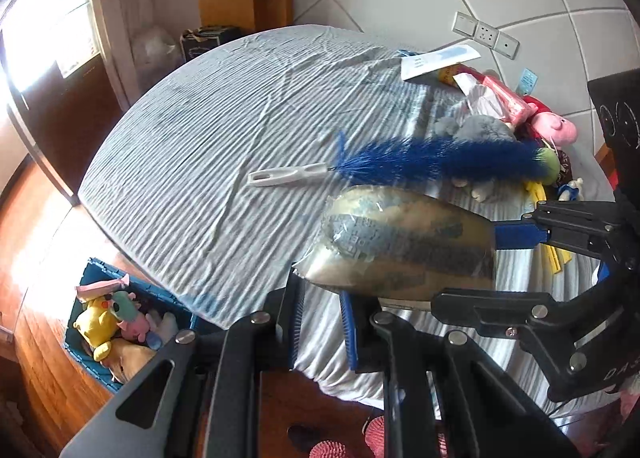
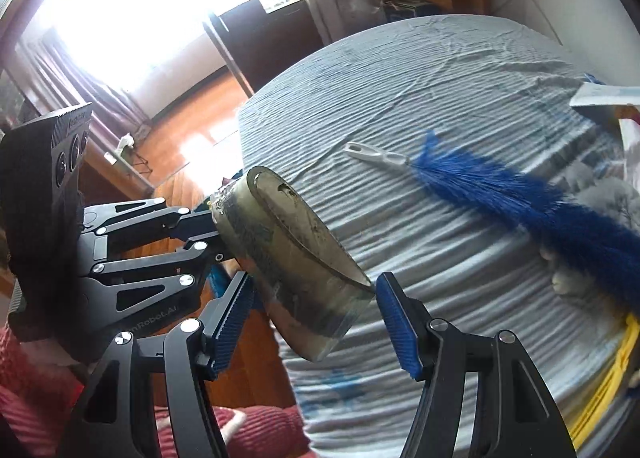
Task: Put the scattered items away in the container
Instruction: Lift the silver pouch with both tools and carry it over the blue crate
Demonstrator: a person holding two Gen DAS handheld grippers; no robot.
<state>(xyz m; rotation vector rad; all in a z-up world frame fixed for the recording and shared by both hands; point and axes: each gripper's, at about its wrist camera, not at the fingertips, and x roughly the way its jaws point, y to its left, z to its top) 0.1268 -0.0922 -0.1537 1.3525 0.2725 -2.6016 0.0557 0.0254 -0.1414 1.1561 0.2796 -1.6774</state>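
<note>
A beige shoe insole in clear plastic wrap [image 1: 404, 242] hangs over the near edge of the striped bed. In the left wrist view, my left gripper [image 1: 322, 324] sits below it with a narrow gap between its jaws. The right gripper [image 1: 516, 266] comes in from the right, closed on the insole's heel end. In the right wrist view, the insole [image 2: 296, 258] lies between my right gripper's [image 2: 316, 322] widely parted fingers, and the left gripper [image 2: 212, 234] grips its far end. The blue crate [image 1: 92, 358] on the floor at lower left holds several plush toys.
A blue bottle brush with a white handle [image 1: 400, 162] lies on the striped sheet [image 1: 224, 130]. Plush toys, a pink pig [image 1: 554, 126] and packets are piled at the bed's right side. The wooden floor shows at left.
</note>
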